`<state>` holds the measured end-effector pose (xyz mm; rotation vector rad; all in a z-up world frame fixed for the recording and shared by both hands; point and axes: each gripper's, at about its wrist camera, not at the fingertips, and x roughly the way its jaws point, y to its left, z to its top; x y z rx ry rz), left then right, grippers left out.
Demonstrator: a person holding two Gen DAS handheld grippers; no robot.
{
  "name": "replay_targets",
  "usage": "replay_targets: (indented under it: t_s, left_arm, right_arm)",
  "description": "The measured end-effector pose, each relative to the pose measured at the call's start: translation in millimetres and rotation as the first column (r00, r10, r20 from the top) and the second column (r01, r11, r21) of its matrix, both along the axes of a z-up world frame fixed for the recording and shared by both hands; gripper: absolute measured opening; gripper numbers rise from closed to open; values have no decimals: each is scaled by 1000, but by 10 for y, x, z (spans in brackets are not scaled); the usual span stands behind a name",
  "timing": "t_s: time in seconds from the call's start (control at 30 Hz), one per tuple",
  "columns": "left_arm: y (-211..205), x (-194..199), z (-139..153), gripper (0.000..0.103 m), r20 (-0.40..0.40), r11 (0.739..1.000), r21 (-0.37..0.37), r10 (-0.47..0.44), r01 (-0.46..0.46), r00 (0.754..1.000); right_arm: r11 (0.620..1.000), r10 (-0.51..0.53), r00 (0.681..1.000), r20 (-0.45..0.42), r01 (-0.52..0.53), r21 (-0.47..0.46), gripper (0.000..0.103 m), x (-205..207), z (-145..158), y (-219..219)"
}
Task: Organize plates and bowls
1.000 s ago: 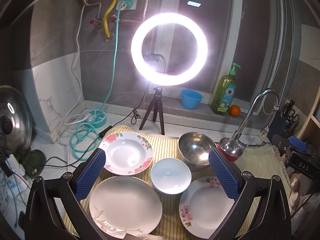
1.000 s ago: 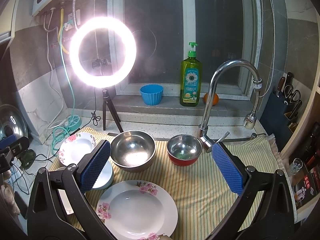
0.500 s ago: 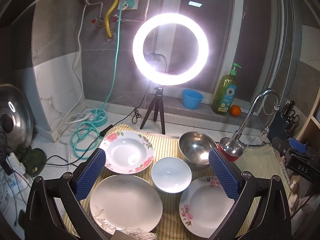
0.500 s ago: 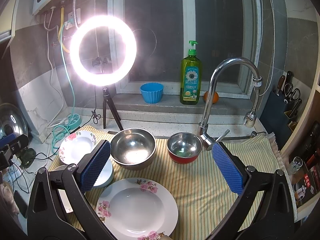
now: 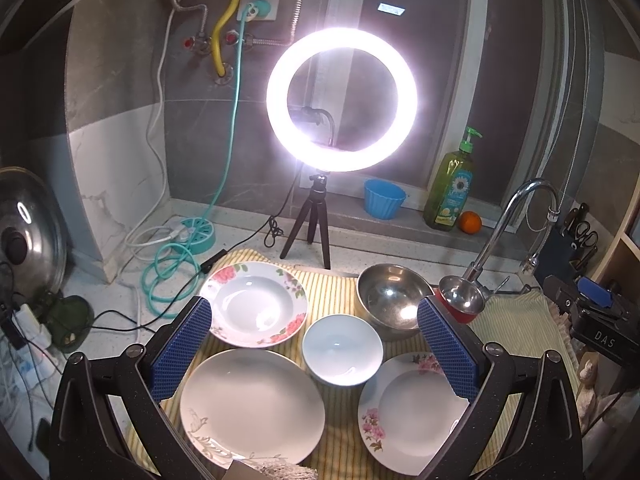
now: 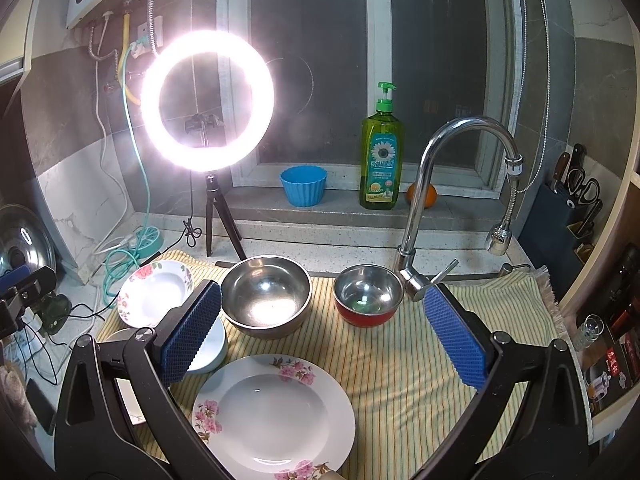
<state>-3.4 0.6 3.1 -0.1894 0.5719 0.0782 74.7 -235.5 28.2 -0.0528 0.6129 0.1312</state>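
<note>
On a yellow striped cloth [image 5: 332,292] lie a far floral plate [image 5: 254,304], a plain white plate [image 5: 252,406], a white bowl [image 5: 342,348], a near floral plate [image 5: 412,412], a large steel bowl [image 5: 390,300] and a small red-sided steel bowl [image 5: 460,298]. My left gripper [image 5: 314,348] is open and empty above the white bowl. My right gripper [image 6: 322,332] is open and empty above the cloth, between the large steel bowl [image 6: 266,296], the small red bowl [image 6: 368,294] and the near floral plate [image 6: 274,416]. The white bowl [image 6: 210,346] is partly hidden behind its left finger.
A lit ring light on a tripod [image 5: 342,100] stands behind the cloth. A tap [image 6: 444,184] arches over the right side. A blue cup [image 6: 304,186], a soap bottle [image 6: 380,152] and an orange [image 5: 470,222] sit on the sill. Cables and a teal hose [image 5: 168,268] lie left.
Both views have shifted only slightly; the grippers drifted a little and stay open. No dish has moved.
</note>
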Motion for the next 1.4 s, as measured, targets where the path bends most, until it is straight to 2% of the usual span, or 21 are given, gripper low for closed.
replay_targets:
  t_s: [0.4, 0.73, 1.23, 1.4]
  left_arm:
    - [-3, 16, -2, 102, -3, 1000, 0, 1, -1, 1000]
    - [101, 115, -118, 102, -33, 1000, -7, 11, -11, 999]
    - [545, 88, -467, 102, -137, 995, -45, 82, -89, 987]
    - [628, 60, -562, 102, -171, 992, -61, 95, -106, 981]
  right_arm:
    - [1000, 3, 1000, -3, -3, -4, 103, 5, -19, 21]
    - [1000, 7, 999, -42, -8, -16, 103, 124, -134, 52]
    - [994, 88, 973, -212, -72, 83, 103, 292, -585, 52]
    - [991, 109, 959, -261, -85, 102, 94, 327, -728, 92]
